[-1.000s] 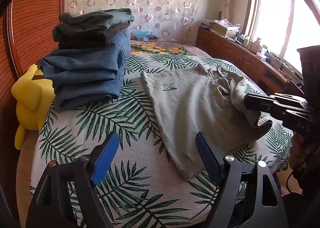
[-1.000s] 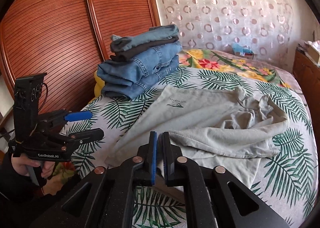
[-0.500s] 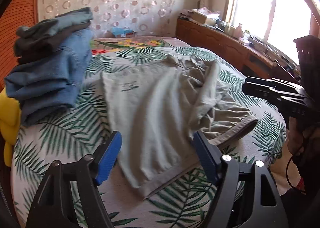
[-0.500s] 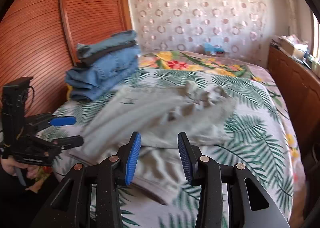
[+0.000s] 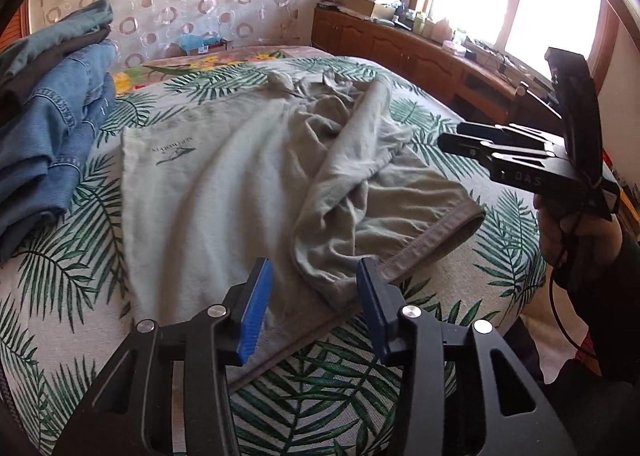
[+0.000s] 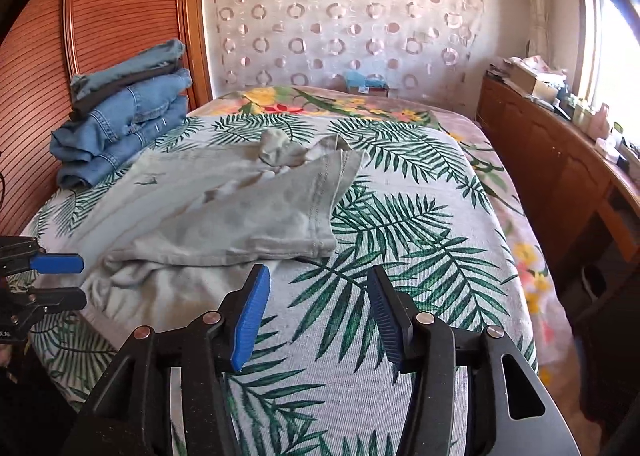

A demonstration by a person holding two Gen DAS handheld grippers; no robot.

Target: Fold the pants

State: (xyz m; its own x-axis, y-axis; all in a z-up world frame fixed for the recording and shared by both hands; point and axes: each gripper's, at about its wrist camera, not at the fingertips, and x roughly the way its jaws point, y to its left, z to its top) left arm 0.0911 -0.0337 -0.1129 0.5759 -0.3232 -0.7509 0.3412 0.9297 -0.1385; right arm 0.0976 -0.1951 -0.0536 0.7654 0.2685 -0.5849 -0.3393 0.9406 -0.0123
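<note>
Grey pants (image 5: 224, 191) lie on the leaf-print bed, one part folded loosely over the rest, with a small logo near the far left. They also show in the right wrist view (image 6: 224, 211). My left gripper (image 5: 312, 308) is open and empty, just above the near hem of the pants. My right gripper (image 6: 318, 316) is open and empty over bare bedspread, to the right of the pants' near edge. The right gripper also shows in the left wrist view (image 5: 460, 143), and the left gripper in the right wrist view (image 6: 76, 280).
A stack of folded jeans and dark pants (image 5: 44, 103) sits at the bed's far left, also in the right wrist view (image 6: 120, 111). A wooden sideboard (image 6: 560, 159) with clutter runs along the right under the window. A wooden slatted panel (image 6: 80, 27) stands left.
My right gripper has opened and let go of the pants, then swung right over the bedspread. My left gripper has moved in toward the pants' near hem, its jaws somewhat narrower.
</note>
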